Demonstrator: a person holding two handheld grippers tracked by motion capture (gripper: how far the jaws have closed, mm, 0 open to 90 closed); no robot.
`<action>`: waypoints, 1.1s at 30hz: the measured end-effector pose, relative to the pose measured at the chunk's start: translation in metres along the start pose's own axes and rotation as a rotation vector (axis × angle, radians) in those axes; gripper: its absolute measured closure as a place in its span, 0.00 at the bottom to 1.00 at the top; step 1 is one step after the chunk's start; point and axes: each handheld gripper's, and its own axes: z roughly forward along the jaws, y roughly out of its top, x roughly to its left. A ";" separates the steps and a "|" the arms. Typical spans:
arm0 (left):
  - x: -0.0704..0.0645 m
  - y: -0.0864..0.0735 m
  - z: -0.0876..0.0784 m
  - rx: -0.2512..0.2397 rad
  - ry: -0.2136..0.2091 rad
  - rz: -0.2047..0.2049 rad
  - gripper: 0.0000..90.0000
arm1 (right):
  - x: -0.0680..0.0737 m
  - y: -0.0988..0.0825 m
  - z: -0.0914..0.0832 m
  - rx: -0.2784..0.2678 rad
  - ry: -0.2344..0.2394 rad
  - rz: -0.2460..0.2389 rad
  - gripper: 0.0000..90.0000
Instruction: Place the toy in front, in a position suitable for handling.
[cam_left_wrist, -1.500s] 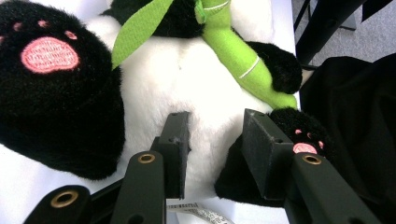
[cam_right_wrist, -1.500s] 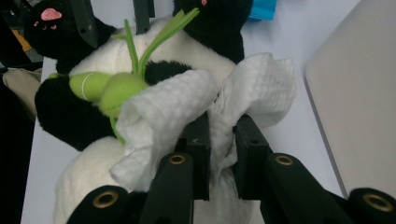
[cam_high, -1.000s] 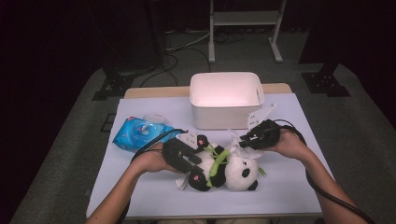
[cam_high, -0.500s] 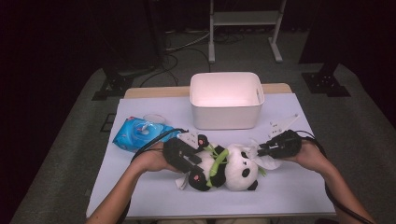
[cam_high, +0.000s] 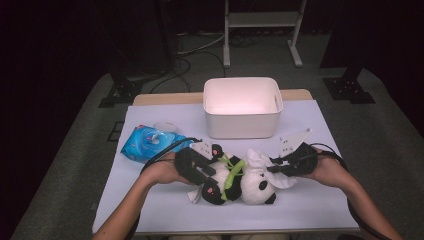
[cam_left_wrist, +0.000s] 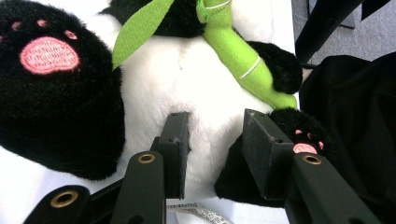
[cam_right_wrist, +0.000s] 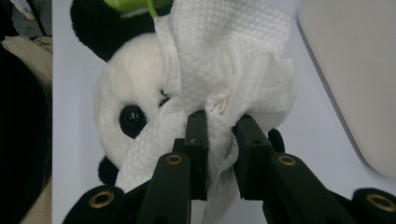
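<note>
A black-and-white panda plush (cam_high: 252, 189) lies on its back on the white table, with a green bamboo piece (cam_high: 231, 175) across its chest. My left gripper (cam_high: 202, 172) comes in from the left. In the left gripper view its jaws pinch the white belly fur (cam_left_wrist: 210, 126) of the panda (cam_left_wrist: 154, 74). My right gripper (cam_high: 274, 167) is at the panda's head end and holds a white wipe (cam_high: 257, 160). The wipe (cam_right_wrist: 229, 56) drapes over the panda's face (cam_right_wrist: 126, 84). The right gripper (cam_right_wrist: 219, 126) has just eased its jaws slightly wider, with the bunched wipe still pressed between the pads.
A white plastic bin (cam_high: 242, 85) stands behind the panda at the table's middle back. A blue wipe pack (cam_high: 150, 142) lies at the left, with the left gripper's cable over it. The right gripper's grey plate (cam_high: 292, 140) points toward the bin.
My right hand has moved right and nearer, carrying the wipe from above the panda's body to its head end. The left hand and the panda have stayed in place.
</note>
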 end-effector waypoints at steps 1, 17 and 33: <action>0.000 0.000 0.000 0.000 0.000 0.000 0.68 | 0.002 0.003 0.000 -0.001 0.003 -0.009 0.85; 0.000 -0.001 0.000 -0.010 0.002 -0.004 0.68 | 0.014 0.038 0.012 -0.061 0.049 -0.057 0.75; -0.001 -0.002 0.001 -0.011 0.000 -0.005 0.68 | 0.019 0.068 0.039 -0.067 0.104 -0.071 0.61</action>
